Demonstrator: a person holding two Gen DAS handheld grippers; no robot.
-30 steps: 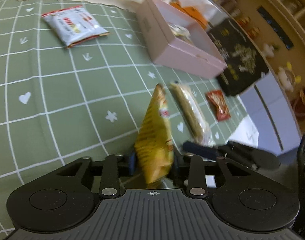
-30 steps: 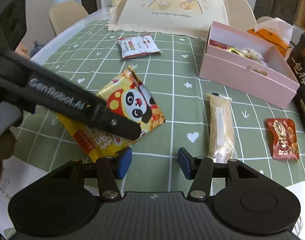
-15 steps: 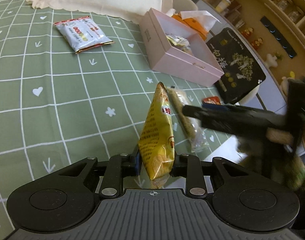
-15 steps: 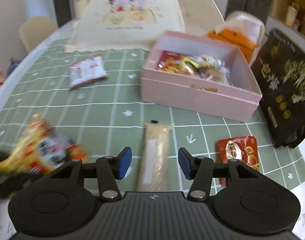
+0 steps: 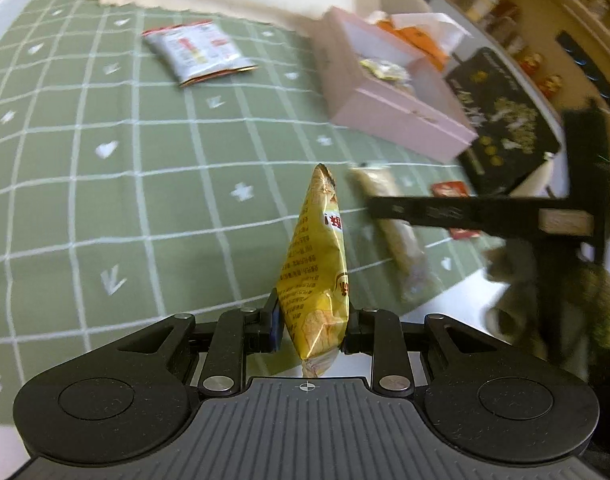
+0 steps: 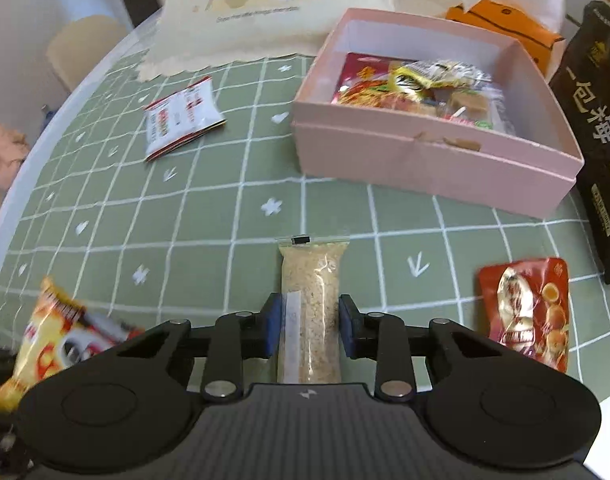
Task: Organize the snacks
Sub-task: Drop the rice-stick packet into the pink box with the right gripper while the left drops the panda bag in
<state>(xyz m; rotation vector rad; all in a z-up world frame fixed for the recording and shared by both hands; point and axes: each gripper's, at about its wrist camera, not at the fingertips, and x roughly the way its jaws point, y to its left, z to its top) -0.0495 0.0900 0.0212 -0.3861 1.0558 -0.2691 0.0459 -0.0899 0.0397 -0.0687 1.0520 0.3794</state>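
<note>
The step in hand is gathering loose snacks for the pink box (image 6: 433, 160). The left gripper (image 5: 313, 328) holds the yellow bag (image 5: 315, 272) upright, clamped. The right gripper (image 6: 309, 328) straddles the oat bar (image 6: 309, 304) on the cloth, jaws narrow, seemingly just touching it. Next: close on the bar, lift, carry both ahead to the box.

the box (image 6: 433, 160) sits behind the bar packet (image 6: 309, 312), a flat pouch (image 6: 529, 312) to its right, seemingly apart.
</note>
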